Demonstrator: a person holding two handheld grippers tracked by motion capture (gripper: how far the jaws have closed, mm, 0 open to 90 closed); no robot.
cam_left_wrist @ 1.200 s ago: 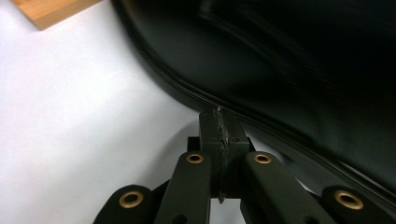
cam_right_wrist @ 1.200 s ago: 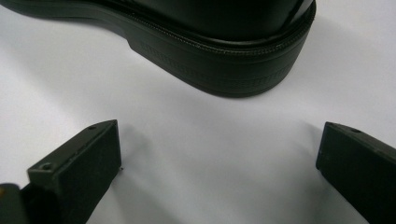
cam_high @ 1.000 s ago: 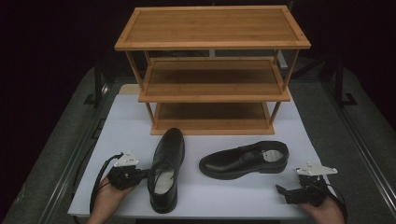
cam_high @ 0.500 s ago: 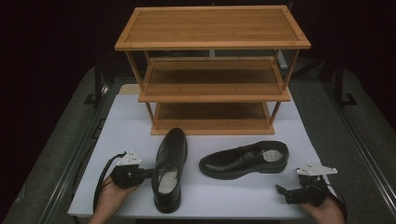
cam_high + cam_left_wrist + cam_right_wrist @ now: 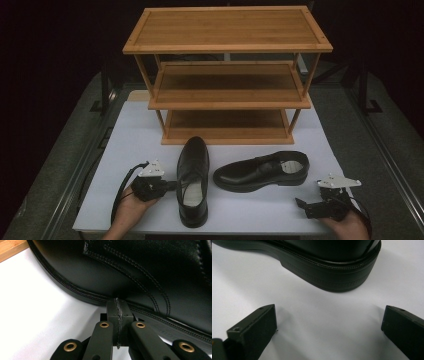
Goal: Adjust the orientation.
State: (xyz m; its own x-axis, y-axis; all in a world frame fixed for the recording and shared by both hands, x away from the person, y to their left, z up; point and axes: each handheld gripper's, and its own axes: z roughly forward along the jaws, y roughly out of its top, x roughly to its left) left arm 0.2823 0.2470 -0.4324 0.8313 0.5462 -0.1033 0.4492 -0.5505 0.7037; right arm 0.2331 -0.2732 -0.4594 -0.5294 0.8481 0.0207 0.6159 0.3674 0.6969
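Two black leather shoes lie on the white table top (image 5: 135,140). The left shoe (image 5: 192,180) points its toe at the rack. My left gripper (image 5: 172,186) is shut with nothing between its jaws, and its tips (image 5: 117,305) touch the sole edge of that shoe (image 5: 140,272). The right shoe (image 5: 262,171) lies crosswise, toe to the left and heel to the right. My right gripper (image 5: 305,205) rests near the table's front right, open. In the right gripper view its jaws (image 5: 329,312) stand wide apart on bare table, a little short of that shoe's heel (image 5: 332,275).
A three-tier bamboo shoe rack (image 5: 227,75) stands at the back of the table, its shelves bare. Its bottom shelf (image 5: 227,131) lies just beyond the left shoe's toe. Dark grey floor surrounds the table.
My left gripper has moved right against the left shoe, and the shoe has slid a little to the right and straightened. The right gripper and right shoe have stayed put.
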